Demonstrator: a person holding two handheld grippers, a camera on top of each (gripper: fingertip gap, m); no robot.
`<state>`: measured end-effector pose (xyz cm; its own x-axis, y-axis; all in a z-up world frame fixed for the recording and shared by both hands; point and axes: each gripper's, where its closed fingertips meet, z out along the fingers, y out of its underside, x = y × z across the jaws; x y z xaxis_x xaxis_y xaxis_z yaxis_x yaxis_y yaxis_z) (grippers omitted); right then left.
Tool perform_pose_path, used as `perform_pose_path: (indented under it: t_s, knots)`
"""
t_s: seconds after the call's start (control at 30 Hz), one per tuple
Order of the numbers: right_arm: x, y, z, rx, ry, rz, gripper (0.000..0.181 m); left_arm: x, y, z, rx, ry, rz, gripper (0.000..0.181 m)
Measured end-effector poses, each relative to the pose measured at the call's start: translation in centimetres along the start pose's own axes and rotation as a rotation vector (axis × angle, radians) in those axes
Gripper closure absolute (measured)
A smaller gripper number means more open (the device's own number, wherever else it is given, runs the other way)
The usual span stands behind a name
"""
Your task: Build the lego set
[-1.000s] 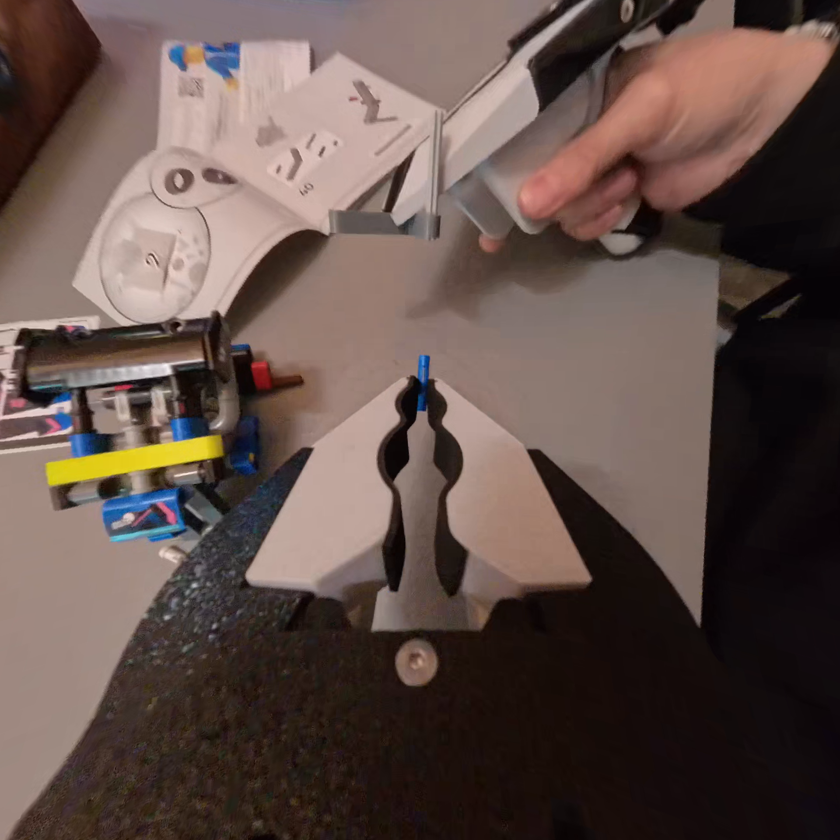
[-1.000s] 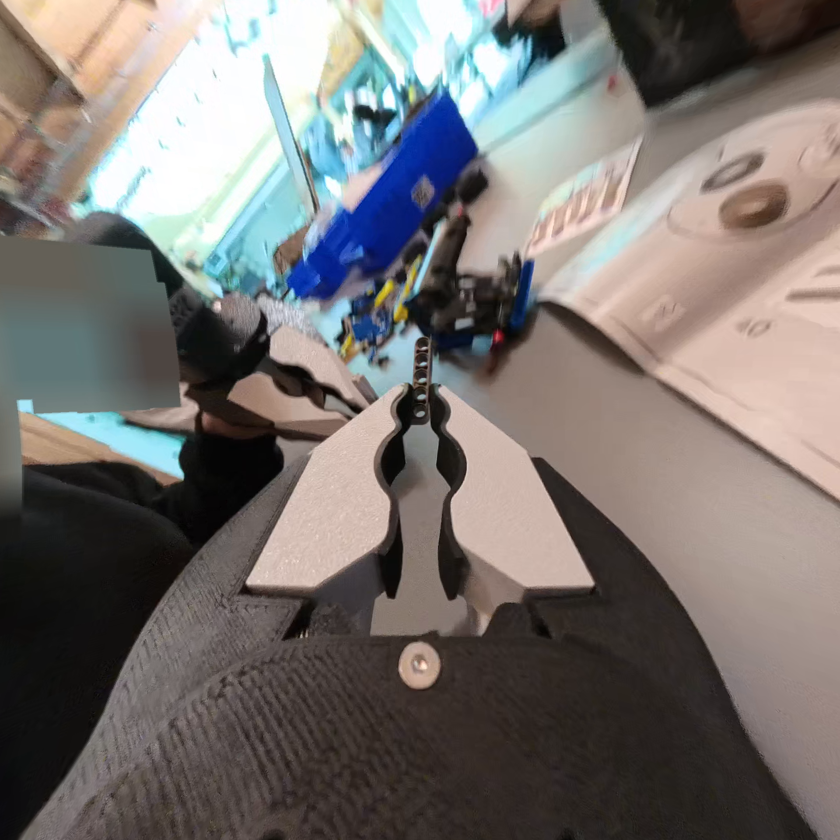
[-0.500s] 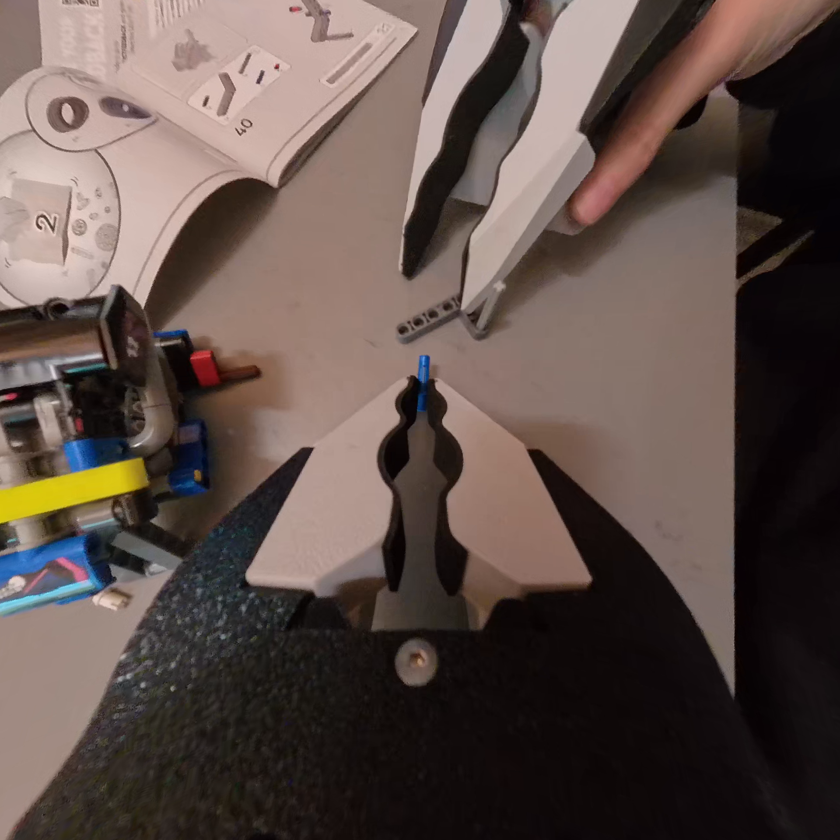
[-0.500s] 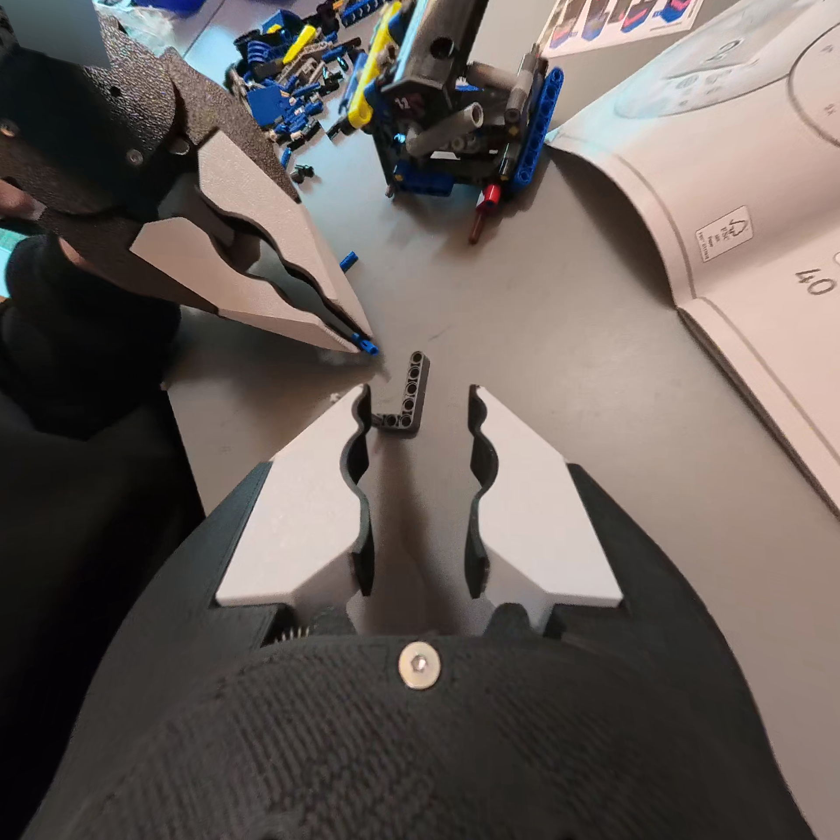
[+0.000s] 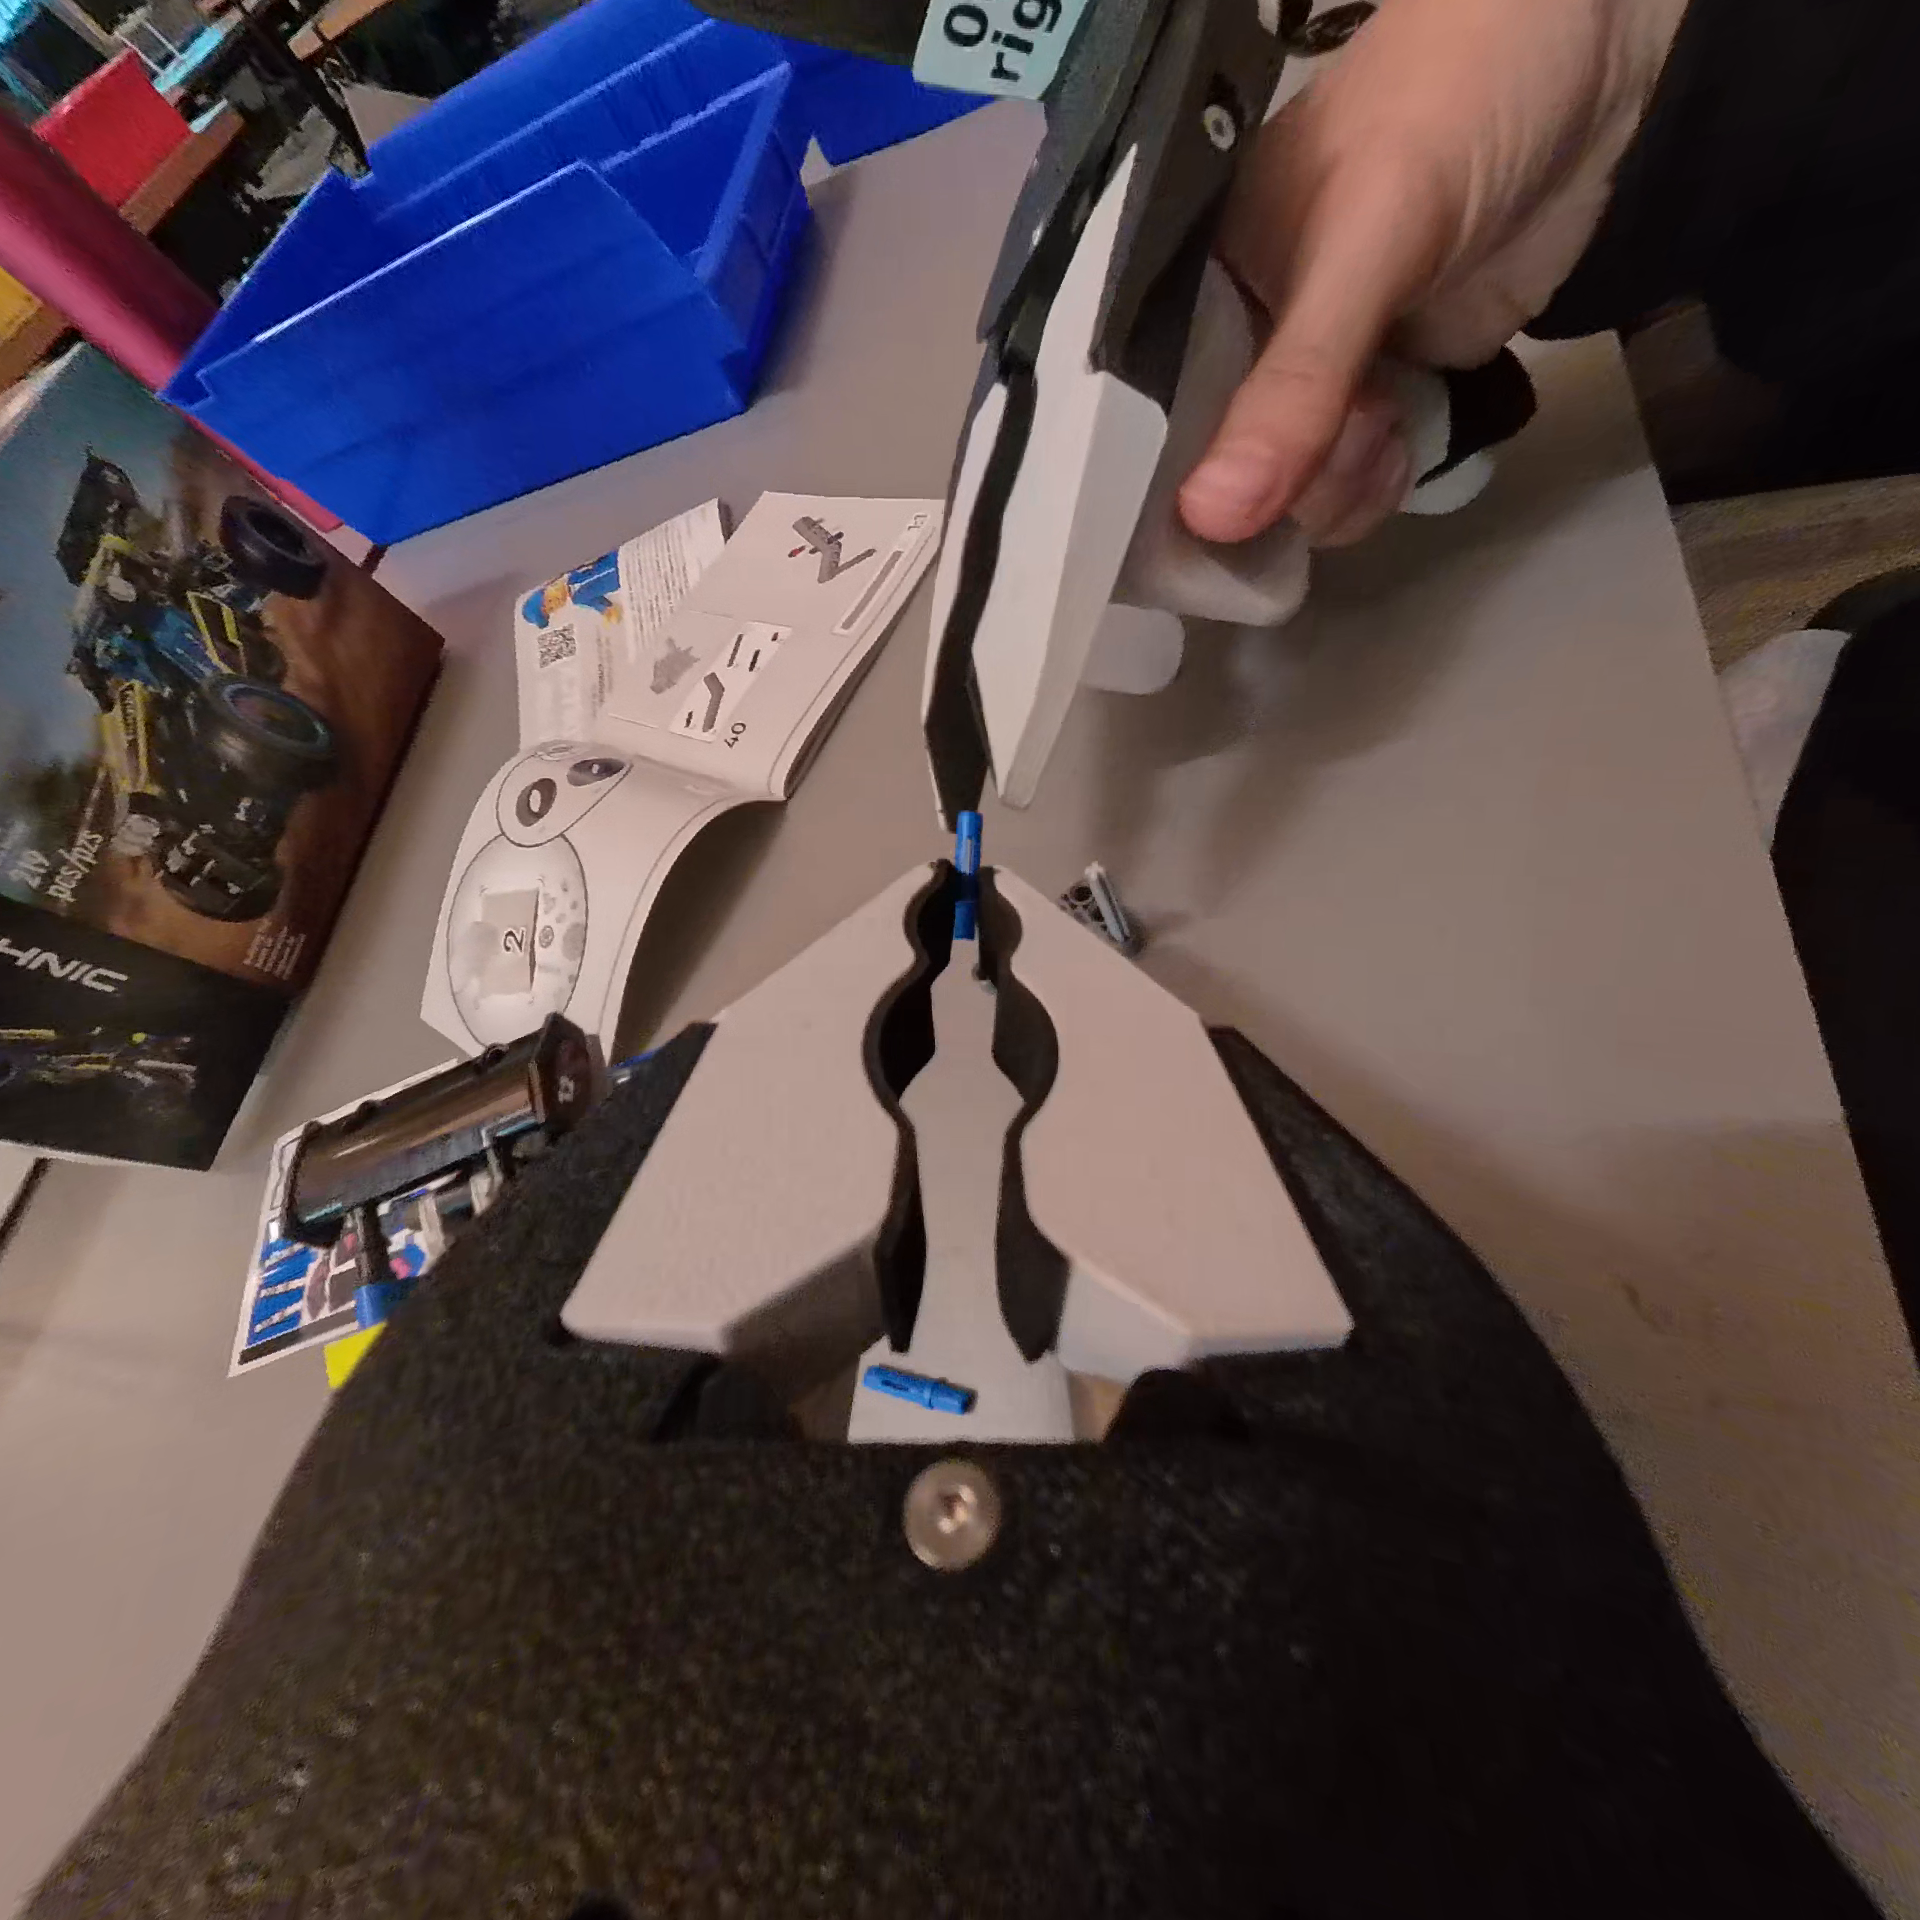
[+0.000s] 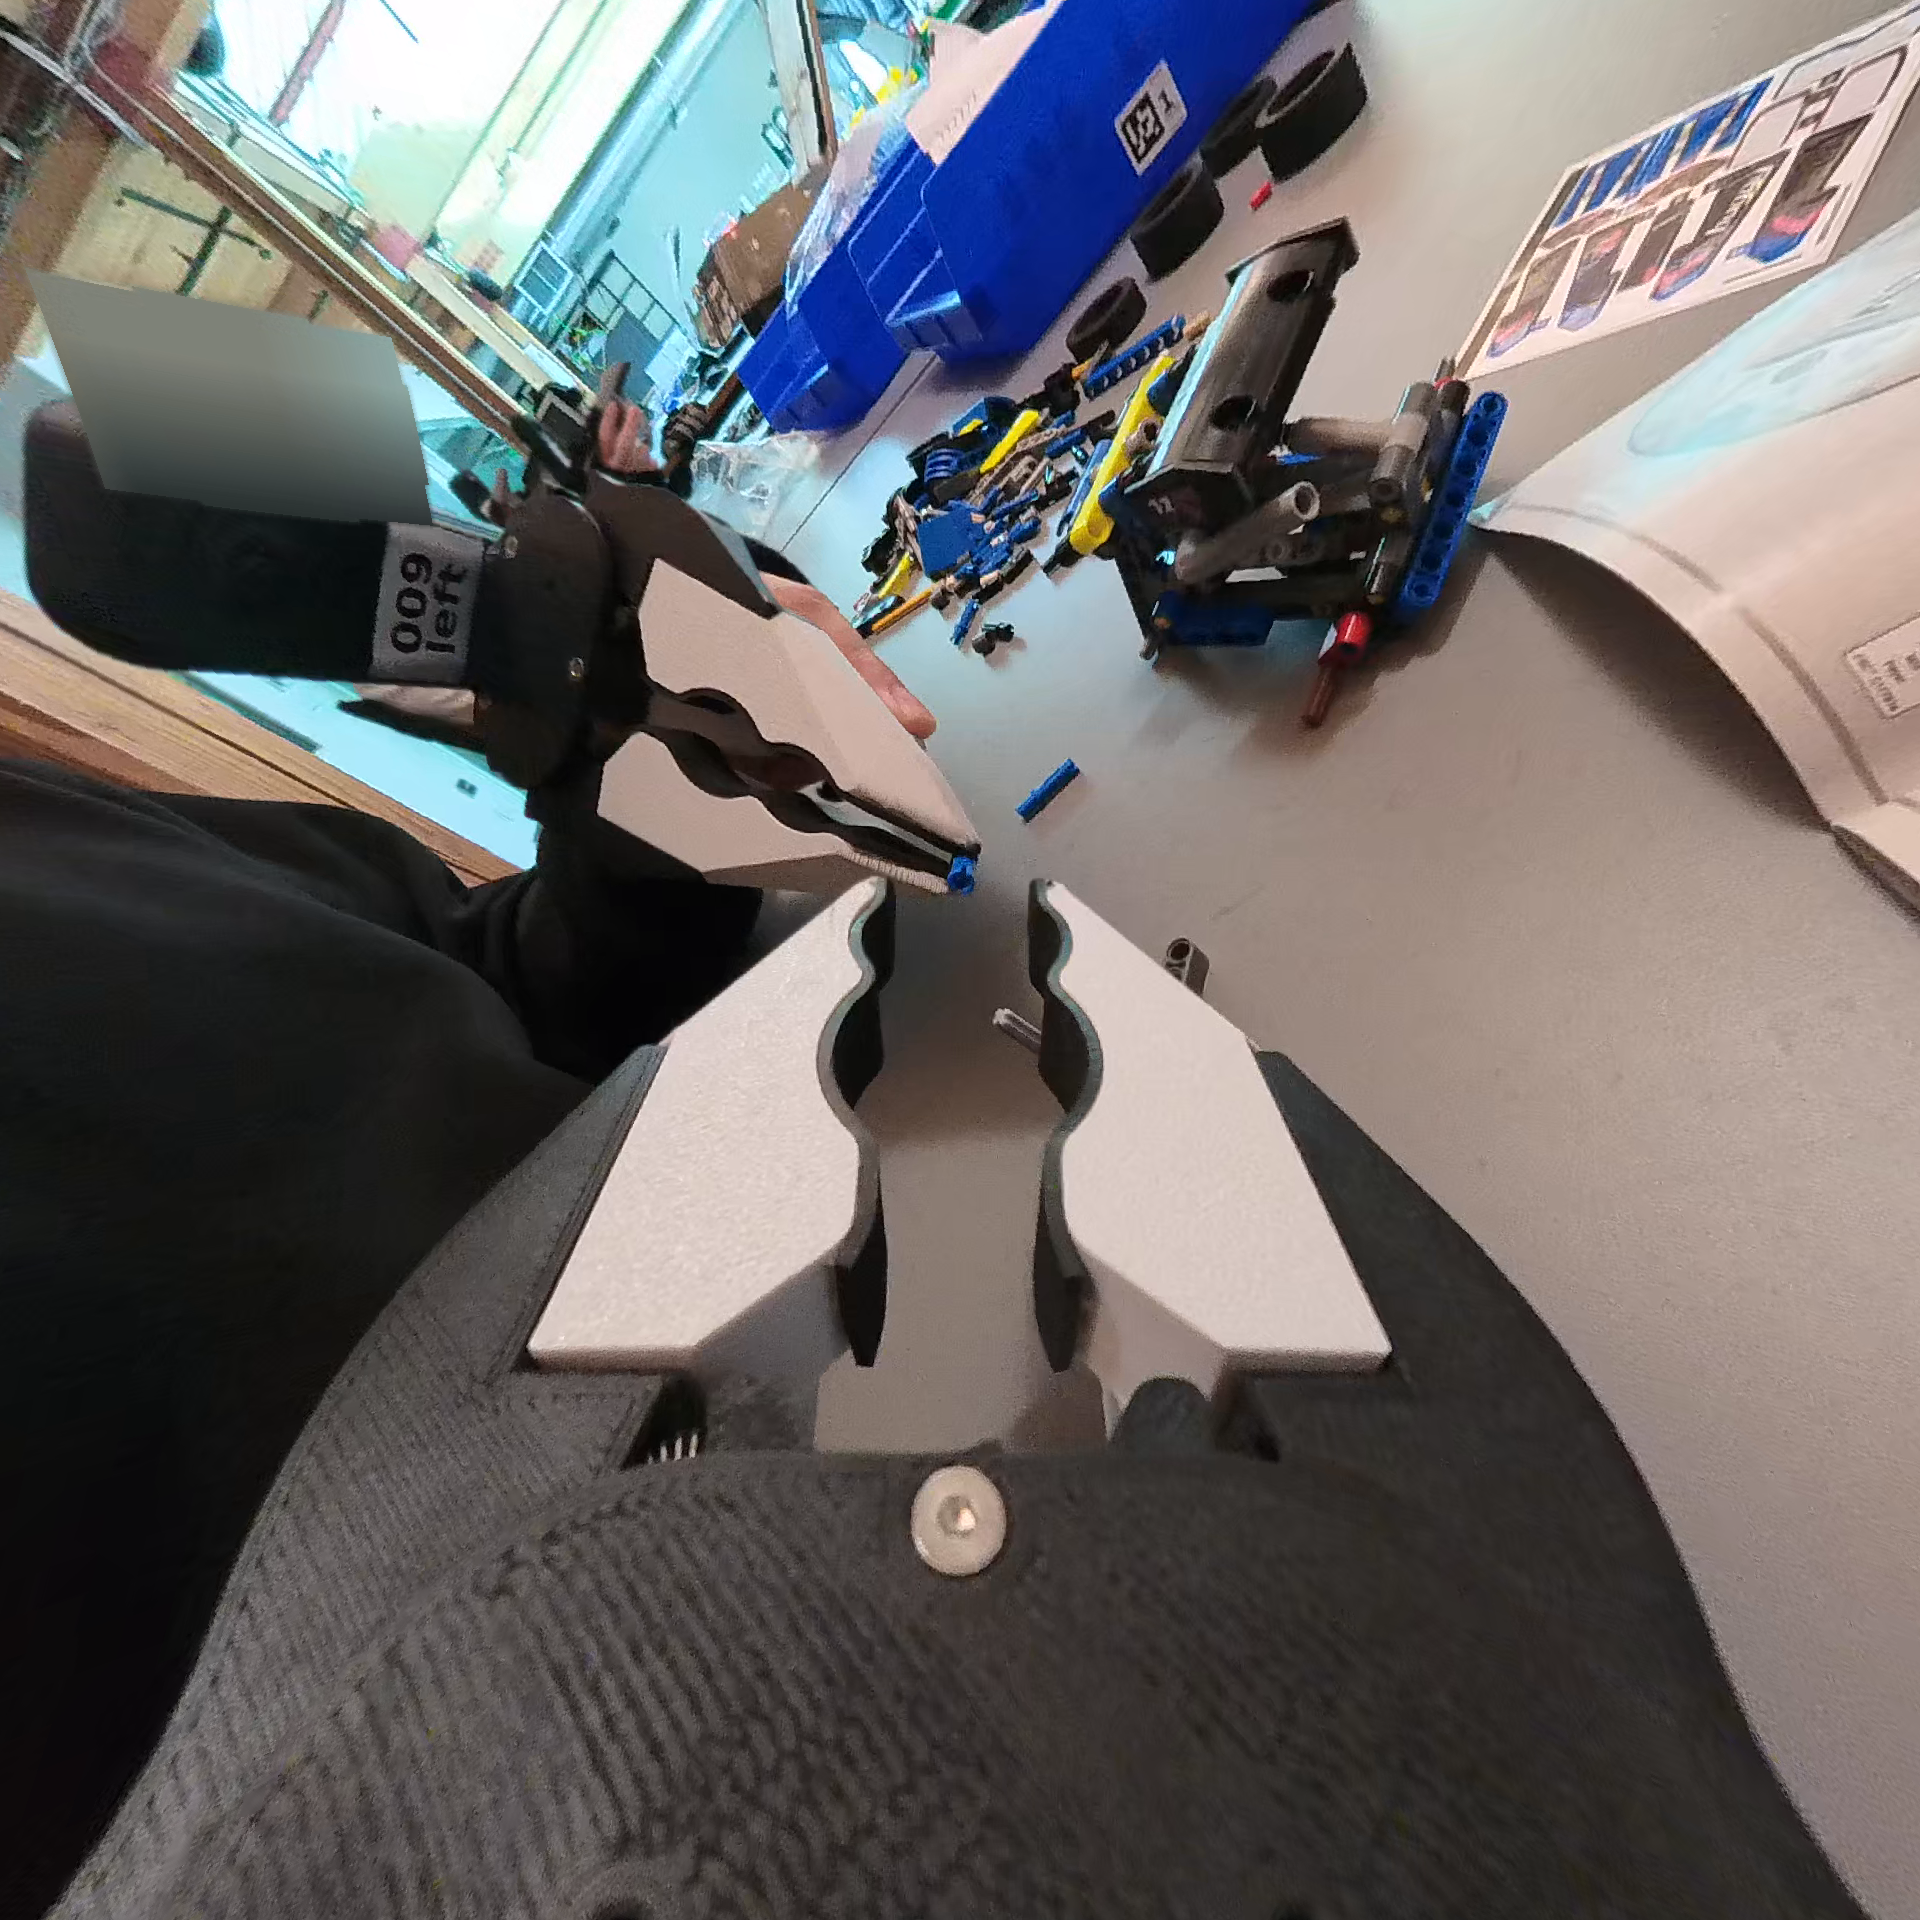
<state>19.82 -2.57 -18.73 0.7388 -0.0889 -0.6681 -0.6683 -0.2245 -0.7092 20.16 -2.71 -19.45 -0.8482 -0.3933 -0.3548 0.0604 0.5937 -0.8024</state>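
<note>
My left gripper has its fingers pinched tight on a small blue pin, which pokes out past the tips. Right in front of them my right gripper comes down from above, fingers parted a modest way with nothing between them, tips just beside the pin's free end. In the right wrist view that pin sits just off the left fingertip.

A second blue pin lies on the grey surface under my left fingers; from the right it lies just ahead of the tips. The grey angled beam lies flat, just right of my left fingertips and partly hidden under my right fingers.

Left of my left fingers sits the half-built model; beyond it lie the open instruction booklet, the set's box and a blue bin. Ahead of my right fingers, loose pieces are scattered beside the model.
</note>
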Motion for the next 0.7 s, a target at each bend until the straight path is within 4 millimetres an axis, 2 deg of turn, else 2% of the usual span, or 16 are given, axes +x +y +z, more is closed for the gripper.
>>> perform_pose_path:
  t_s: [0.1,0.17,0.47,0.7]
  knots:
    - [-0.06,-0.20,0.23,0.016,-0.008,0.010,0.163,0.21,-0.14,0.04,-0.001,-0.006,0.025,0.180]
    - [-0.02,-0.08,0.33,0.014,-0.009,0.008,0.177,0.21,-0.24,-0.02,0.003,-0.007,0.033,0.180]
    - [0.16,-0.08,0.46,0.021,-0.009,0.026,0.178,0.11,0.01,0.14,0.009,-0.018,0.041,0.179]
    - [-0.42,-0.19,0.68,0.019,-0.021,0.015,0.178,-0.03,0.63,0.39,-0.036,-0.045,0.081,0.179]
